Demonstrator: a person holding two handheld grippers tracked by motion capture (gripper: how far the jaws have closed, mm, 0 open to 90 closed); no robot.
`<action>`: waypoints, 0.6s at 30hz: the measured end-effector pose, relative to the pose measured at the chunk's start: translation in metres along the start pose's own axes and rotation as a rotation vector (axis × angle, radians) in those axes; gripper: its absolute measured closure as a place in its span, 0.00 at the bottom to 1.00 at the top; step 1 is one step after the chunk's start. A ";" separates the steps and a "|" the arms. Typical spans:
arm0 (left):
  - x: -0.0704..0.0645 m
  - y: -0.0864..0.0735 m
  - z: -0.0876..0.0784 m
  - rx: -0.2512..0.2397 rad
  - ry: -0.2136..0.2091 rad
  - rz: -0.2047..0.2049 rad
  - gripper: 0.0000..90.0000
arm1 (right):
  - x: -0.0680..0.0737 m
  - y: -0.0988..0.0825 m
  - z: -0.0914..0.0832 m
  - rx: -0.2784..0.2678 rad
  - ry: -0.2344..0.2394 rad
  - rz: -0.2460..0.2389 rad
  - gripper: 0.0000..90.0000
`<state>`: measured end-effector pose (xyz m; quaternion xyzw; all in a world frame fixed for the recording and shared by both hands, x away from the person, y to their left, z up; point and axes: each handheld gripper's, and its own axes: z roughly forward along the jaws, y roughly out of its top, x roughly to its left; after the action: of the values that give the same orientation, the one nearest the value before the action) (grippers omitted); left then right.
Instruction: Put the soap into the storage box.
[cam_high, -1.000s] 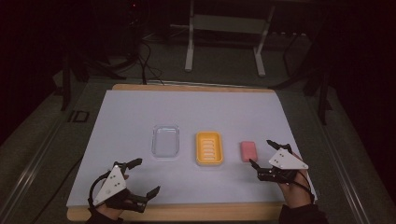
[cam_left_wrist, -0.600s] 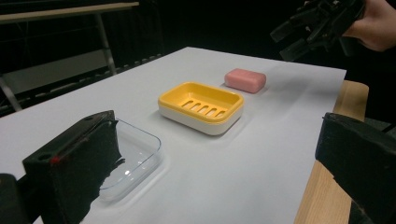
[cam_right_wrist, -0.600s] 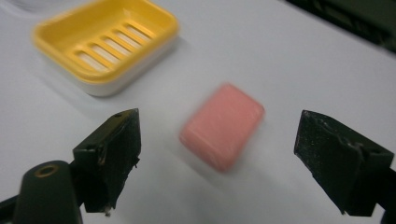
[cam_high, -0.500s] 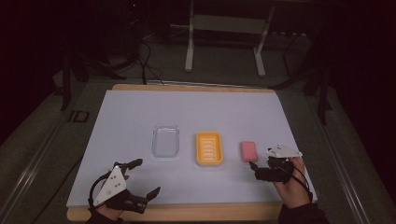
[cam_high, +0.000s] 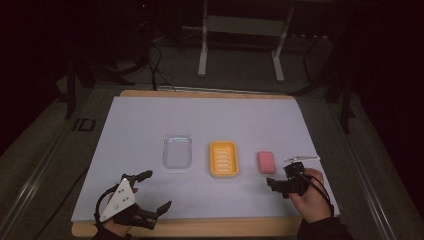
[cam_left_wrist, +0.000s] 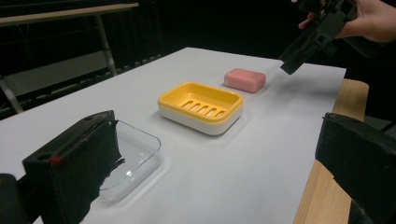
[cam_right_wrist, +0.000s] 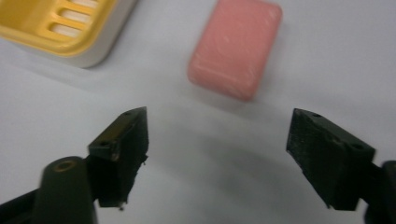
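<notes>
the pink soap bar (cam_high: 266, 162) lies flat on the white table cover (cam_high: 150, 125), right of centre and just to the right of the yellow soap dish (cam_high: 223, 158), apart from it. left of the dish sits a clear plastic lid (cam_high: 177, 151), also apart. the right gripper (cam_high: 281, 183) hovers just on the near side of the soap, tipped down toward it from the person's right hand (cam_high: 310, 197). in the right gripper view its two black jaws stand wide apart with bare table between them, and the soap (cam_right_wrist: 236, 46) sits beyond their tips, untouched; the jaws have just been closing a little, yet nothing is between them. a corner of the yellow dish (cam_right_wrist: 56, 28) shows at the far left of that view. the left gripper (cam_high: 142, 197) rests at the near left edge of the table, well apart from all three things, its jaws spread wide and holding nothing. in the left gripper view the lid (cam_left_wrist: 135, 156) lies just beyond the left jaw, then the dish (cam_left_wrist: 201, 106), then the soap (cam_left_wrist: 244, 80), with the right gripper (cam_left_wrist: 310, 44) hanging above the table beside the soap.
</notes>
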<state>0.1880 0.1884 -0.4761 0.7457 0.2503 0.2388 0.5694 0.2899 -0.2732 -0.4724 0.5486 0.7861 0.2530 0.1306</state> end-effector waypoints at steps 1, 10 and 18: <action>0.000 0.000 0.000 -0.001 0.001 0.001 0.00 | -0.001 0.000 0.001 0.019 0.005 0.021 0.22; -0.001 0.000 0.001 0.012 0.008 0.011 0.00 | 0.000 0.002 0.008 0.180 -0.021 0.111 0.20; -0.001 0.000 0.001 0.017 0.011 0.018 0.00 | 0.006 0.004 0.015 0.355 -0.017 0.167 0.19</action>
<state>0.1875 0.1868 -0.4768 0.7515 0.2485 0.2458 0.5596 0.2982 -0.2628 -0.4827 0.6282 0.7692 0.1159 0.0171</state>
